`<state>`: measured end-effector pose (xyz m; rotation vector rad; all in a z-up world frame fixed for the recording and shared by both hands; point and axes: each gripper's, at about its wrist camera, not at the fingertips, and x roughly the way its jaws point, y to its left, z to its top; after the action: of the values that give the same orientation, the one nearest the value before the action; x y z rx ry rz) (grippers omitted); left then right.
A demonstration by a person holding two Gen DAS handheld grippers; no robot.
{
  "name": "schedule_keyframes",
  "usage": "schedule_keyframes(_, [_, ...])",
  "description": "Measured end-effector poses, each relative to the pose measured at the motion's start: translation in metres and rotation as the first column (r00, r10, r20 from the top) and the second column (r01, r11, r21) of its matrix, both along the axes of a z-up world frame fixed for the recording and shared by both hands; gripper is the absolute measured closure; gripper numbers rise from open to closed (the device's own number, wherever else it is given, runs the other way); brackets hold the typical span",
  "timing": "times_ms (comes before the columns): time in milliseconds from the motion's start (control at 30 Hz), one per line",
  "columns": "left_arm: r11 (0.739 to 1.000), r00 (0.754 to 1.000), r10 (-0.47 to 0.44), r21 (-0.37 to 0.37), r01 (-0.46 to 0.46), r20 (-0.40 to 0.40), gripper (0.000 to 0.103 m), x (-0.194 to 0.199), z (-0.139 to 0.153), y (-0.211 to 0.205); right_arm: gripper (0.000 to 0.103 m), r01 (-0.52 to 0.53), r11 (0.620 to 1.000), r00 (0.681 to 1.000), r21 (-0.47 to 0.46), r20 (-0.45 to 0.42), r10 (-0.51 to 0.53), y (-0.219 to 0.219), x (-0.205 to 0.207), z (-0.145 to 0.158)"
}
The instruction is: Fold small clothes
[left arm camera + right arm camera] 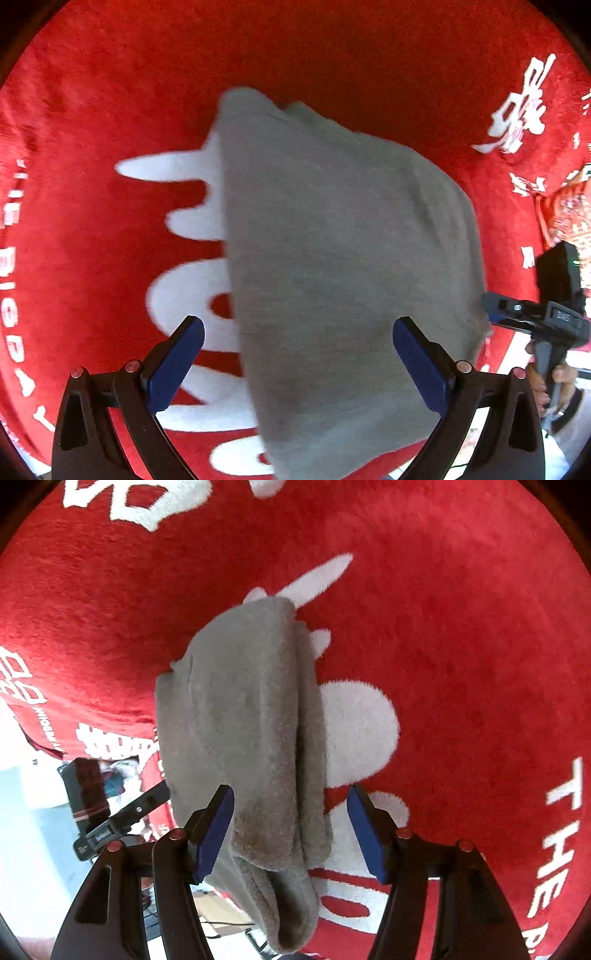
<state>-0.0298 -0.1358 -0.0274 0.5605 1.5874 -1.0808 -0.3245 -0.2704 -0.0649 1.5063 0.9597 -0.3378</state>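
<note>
I see the gray cloth (251, 738) folded in the middle of the frame, lying on the red rug (461, 646). My right gripper (291, 830) is let go, its blue pads wide on both sides of the cloth. My left gripper (297, 365) is wide too, gripping nothing.

White "THE" on red blanket (461, 609), other lettering unreadable

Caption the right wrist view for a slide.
Open right tool straddling a folded grey garment on a red rug with white lettering; the left tool visible alongside.
</note>
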Motion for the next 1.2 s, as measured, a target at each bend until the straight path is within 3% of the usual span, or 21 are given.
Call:
schedule_keyframes(133, [1.0, 0.997, -0.016, -0.005, 0.015, -0.069, 0.001, -0.01, -0.015, -0.006, 0.035, -0.035, 0.999, 0.998, 0.038, 0.061, 0.033, 0.003, 0.007, -0.008])
schedule_keyframes(400, [1.0, 0.998, 0.03, -0.002, -0.031, -0.057, 0.001, -0.019, -0.027, -0.011, 0.029, -0.12, 0.993, 0.979, 0.009, 0.17, 0.116, 0.006, 0.052, -0.013])
schedule_keyframes(533, [1.0, 0.999, 0.03, -0.003, -0.03, -0.045, 0.001, -0.025, -0.027, -0.013, 0.027, -0.083, 0.996, 0.98, 0.027, 0.186, 0.076, 0.008, 0.057, -0.014])
schedule_keyframes(567, [0.999, 0.999, 0.033, -0.004, -0.033, -0.032, 0.002, -0.027, -0.026, -0.013, 0.03, -0.071, 0.997, 0.981, 0.036, 0.185, 0.063, 0.008, 0.055, -0.014])
schedule_keyframes(633, [0.999, 1.0, 0.029, -0.015, -0.029, 0.009, 0.009, -0.032, -0.02, -0.009, 0.053, -0.068, 0.997, 0.99, 0.029, 0.129, 0.064, 0.008, 0.052, -0.015])
schedule_keyframes(667, [0.999, 0.999, 0.024, -0.028, -0.023, 0.025, 0.015, -0.033, -0.018, -0.009, 0.069, -0.075, 0.997, 0.992, 0.028, 0.108, 0.072, 0.009, 0.052, -0.017])
schedule_keyframes(867, [0.994, 0.998, 0.027, -0.11, -0.022, 0.048, 0.051, -0.035, 0.005, 0.01, 0.074, -0.042, 0.999, 0.981, 0.027, 0.191, 0.036, 0.02, 0.051, 0.006])
schedule_keyframes(1000, [0.989, 1.0, 0.024, -0.147, -0.026, -0.015, 0.054, -0.026, 0.026, 0.024, 0.074, 0.001, 0.999, 0.968, 0.045, 0.251, -0.012, 0.035, 0.055, 0.033])
schedule_keyframes(1200, [0.983, 1.0, -0.009, -0.182, 0.008, -0.003, 0.054, -0.011, 0.073, 0.057, 0.074, 0.002, 0.999, 0.959, 0.051, 0.283, -0.016, 0.075, 0.069, 0.071])
